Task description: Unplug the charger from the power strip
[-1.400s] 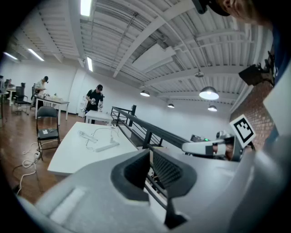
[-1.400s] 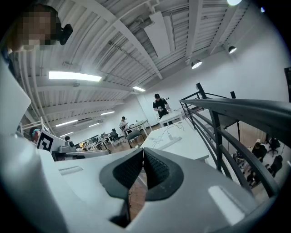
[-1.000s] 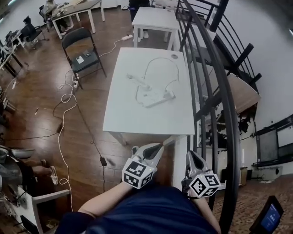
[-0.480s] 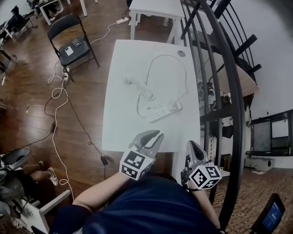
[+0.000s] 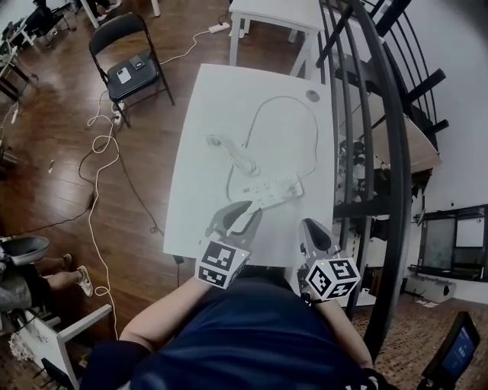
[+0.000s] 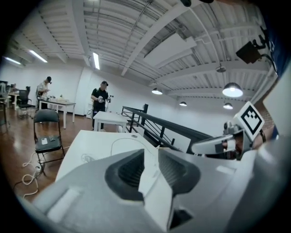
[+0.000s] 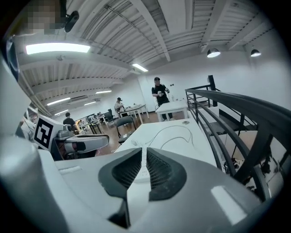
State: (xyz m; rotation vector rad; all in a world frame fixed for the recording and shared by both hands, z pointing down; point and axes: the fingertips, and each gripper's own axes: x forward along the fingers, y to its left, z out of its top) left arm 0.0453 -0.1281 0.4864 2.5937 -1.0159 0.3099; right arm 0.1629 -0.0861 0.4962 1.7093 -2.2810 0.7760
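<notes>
A white power strip (image 5: 271,190) lies on the white table (image 5: 206,99), towards its near right part. A white charger (image 5: 246,163) sits at the strip's far left end, and its thin cable (image 5: 286,100) loops across the far half of the table. My left gripper (image 5: 233,216) hovers over the table's near edge, short of the strip. Its jaws are opening and nothing is between them; the left gripper view (image 6: 150,152) shows the gap. My right gripper (image 5: 308,227) is beside it, over the near right corner, shut and empty; the right gripper view (image 7: 144,157) shows the jaws together.
A black stair railing (image 5: 381,152) runs along the table's right side. A black folding chair (image 5: 130,68) with small items stands at the far left, above loose cables on the wooden floor (image 5: 103,152). Another white table (image 5: 278,15) stands behind. People stand in the background.
Both grippers came forward from in front of the table to its near edge, and the table now looks closer. The left jaws went from shut to parted. The right jaws stayed shut.
</notes>
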